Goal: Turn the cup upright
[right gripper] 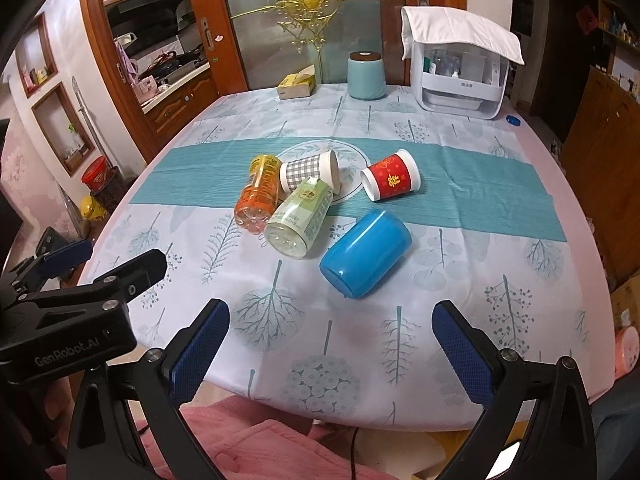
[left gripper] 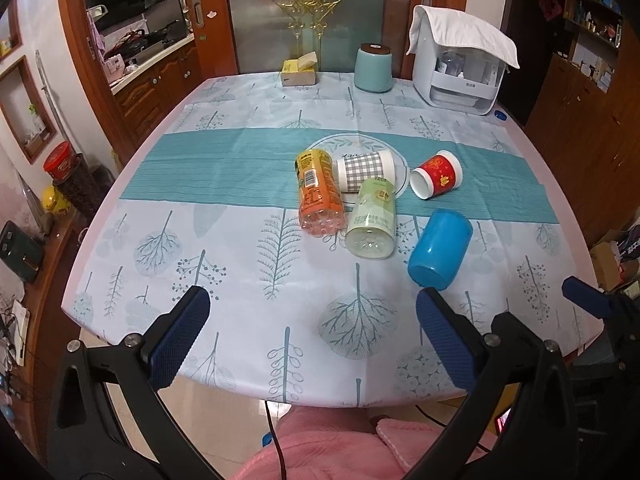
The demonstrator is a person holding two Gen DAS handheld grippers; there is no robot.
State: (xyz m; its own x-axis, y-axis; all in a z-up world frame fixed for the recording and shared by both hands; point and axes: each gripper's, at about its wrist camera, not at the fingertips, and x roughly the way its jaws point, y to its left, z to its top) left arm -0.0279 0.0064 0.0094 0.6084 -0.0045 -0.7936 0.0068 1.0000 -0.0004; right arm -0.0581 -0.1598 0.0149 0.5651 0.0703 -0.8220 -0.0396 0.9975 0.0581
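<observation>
The blue cup (right gripper: 366,254) lies on its side on the table (right gripper: 520,320), with its flat bottom facing the person and its mouth pointing away toward the teal stripe (right gripper: 480,192) in the cloth; nothing is touching it. The left gripper (left gripper: 312,344) is low at the near edge of the table, its two blue fingers (left gripper: 180,336) spread wide apart and holding nothing; the blue cup (left gripper: 440,248) sits just past its right finger, not between the two. The right gripper (right gripper: 332,344) is also near the table edge, its fingers (right gripper: 460,352) wide apart and empty too; the cup lies ahead of the gap between them, a little way off. Behind the blue cup there is a bunch of other things lying down; a red cup (right gripper: 390,180) with gold marks is on its side on the teal stripe, apart from the blue one; a grey checked cup (right gripper: 310,170) lies on a round plate (right gripper: 352,152); an orange bottle (right gripper: 258,192) and a pale green bottle (right gripper: 300,220) lie side by side with their bottoms facing the person, and the green one rests against the checked cup. Far back on the table stand a light blue jar (right gripper: 365,76) with a dark lid, a yellow box (right gripper: 296,86), and a white machine (right gripper: 460,80) with a white cloth on top. A pink sleeve (right gripper: 248,448) shows at the bottom.
</observation>
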